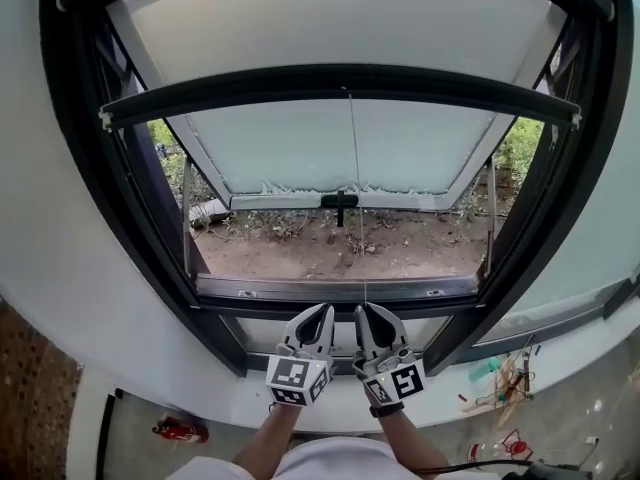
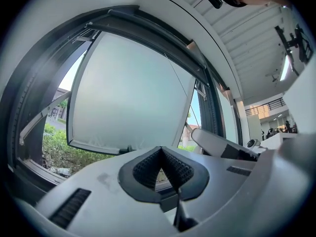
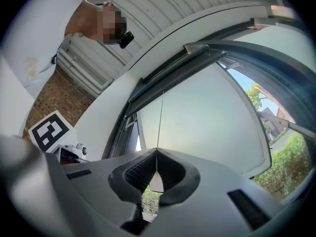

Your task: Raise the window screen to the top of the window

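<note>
Looking down from the head view, I see the window screen (image 1: 300, 38) drawn most of the way up. Its dark rail (image 1: 340, 81) lies across the upper part of the window frame (image 1: 130, 208), a short way below the top, and the glass pane (image 1: 330, 153) is swung outward behind it. The mesh above the rail is too fine for me to make out, so I place it only by the rail.

A thin pull cord (image 1: 357, 198) hangs from the middle of the rail down to my grippers above the sill (image 1: 340, 288). The right gripper (image 3: 157, 151) has its jaws together with the cord running up from exactly where the pads meet, so I read it as pinched on the cord. The left gripper (image 2: 160, 149) is closed with nothing between its pads, and the cord passes beside it.

I judge the screen to be light: a stiff, slim rail carrying soft mesh that would crease or tear if snagged. The cord looks smooth and very thin, so it could slide through ribbed pads under a jerk, and it should be pinched squarely. The cord can only pull down or check the rail's rise, so for the last stretch I would take the rail at its middle, where the cord joins. A hold there keeps the rail level and stops it from racking in the side tracks.
</note>
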A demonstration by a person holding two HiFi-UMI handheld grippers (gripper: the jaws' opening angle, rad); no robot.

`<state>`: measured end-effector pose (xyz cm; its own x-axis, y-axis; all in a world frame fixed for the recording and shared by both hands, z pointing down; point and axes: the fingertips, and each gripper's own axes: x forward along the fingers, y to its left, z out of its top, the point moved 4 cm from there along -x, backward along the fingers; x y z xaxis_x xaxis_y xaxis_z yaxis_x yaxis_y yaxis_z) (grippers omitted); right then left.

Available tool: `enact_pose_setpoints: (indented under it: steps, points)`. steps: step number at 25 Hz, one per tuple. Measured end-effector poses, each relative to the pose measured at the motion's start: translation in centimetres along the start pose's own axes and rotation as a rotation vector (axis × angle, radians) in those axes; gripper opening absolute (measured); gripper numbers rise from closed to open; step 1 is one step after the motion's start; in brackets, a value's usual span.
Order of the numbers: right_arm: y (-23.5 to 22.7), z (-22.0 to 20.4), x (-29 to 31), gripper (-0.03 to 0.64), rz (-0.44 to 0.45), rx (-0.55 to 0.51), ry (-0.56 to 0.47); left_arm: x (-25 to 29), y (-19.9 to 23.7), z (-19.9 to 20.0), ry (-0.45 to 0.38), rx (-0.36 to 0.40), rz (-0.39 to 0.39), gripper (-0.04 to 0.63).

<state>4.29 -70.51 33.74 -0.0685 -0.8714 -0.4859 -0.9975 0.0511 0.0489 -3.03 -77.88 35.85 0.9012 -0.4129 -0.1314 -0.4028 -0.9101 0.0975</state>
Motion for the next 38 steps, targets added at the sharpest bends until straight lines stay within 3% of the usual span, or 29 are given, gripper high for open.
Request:
enact_pose_setpoints:
  steps: [5, 12, 20, 23, 26, 28, 30, 32, 34, 38]
  points:
    - [-0.5, 1.9, 1.2, 0.000, 0.046, 0.093, -0.047, -0.1, -0.4, 0.7, -0.002, -0.047, -0.038, 0.002]
    - [-2.2, 6.9, 4.5, 0.000, 0.089, 0.090, -0.120, 0.1, 0.6, 0.0, 0.029, -0.042, -0.010, 0.002]
    - [-0.4, 16.7, 8.2, 0.000, 0.229, 0.099, -0.283, -0.2, 1.1, -0.3, 0.043, -0.033, -0.007, 0.002]
    - [-1.1, 16.8, 8.5, 0.000, 0.204, 0.159, -0.279, -0.6, 1.4, -0.3, 0.049, -0.035, -0.003, 0.002]
    - [-1.6, 15.1, 7.8, 0.000, 0.219, 0.298, -0.343, -1.2, 2.0, 0.0, 0.048, -0.037, 0.010, 0.002]
    - [-2.2, 11.3, 7.0, 0.000, 0.151, 0.347, -0.220, -1.4, 2.3, -0.1, 0.046, -0.039, 0.021, 0.002]
    - [-2.5, 5.5, 5.7, 0.000, 0.054, 0.349, 0.031, -1.5, 2.2, -0.3, 0.048, -0.044, 0.025, 0.002]
    - [-2.0, 0.5, 4.5, 0.000, 0.032, 0.341, 0.253, -1.6, 2.3, -0.4, 0.042, -0.052, 0.030, 0.002]
    - [-0.9, -2.3, 3.9, 0.000, 0.060, 0.309, 0.369, -1.4, 2.6, -0.1, 0.028, -0.050, 0.036, 0.002]
    - [0.1, -4.3, 2.6, 0.000, 0.075, 0.118, 0.518, -0.1, 1.8, -0.6, 0.032, -0.028, 0.023, 0.002]
